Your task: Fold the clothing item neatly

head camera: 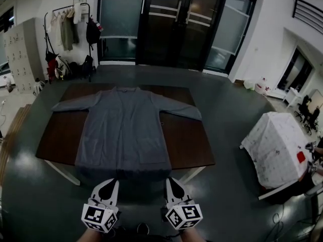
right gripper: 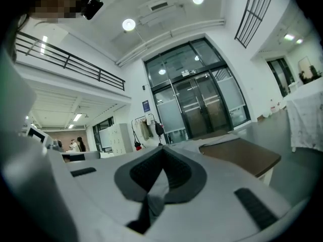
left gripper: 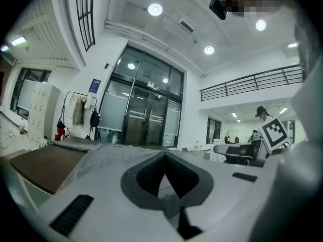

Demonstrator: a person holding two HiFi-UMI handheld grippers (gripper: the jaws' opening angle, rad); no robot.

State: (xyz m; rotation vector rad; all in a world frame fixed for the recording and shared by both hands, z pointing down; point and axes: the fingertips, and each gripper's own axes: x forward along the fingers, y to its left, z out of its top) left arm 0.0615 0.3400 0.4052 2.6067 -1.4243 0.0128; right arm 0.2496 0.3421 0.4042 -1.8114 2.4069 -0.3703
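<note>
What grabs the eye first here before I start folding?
A grey garment lies spread flat, sleeves out, on the brown table. The left gripper and right gripper hover by its near hem, jaws together.

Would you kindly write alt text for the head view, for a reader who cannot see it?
A grey long-sleeved garment lies flat, sleeves spread, on a dark brown rectangular table, its hem draped over the near edge. Near the hem, the left gripper and right gripper point towards it, jaws shut.
</note>
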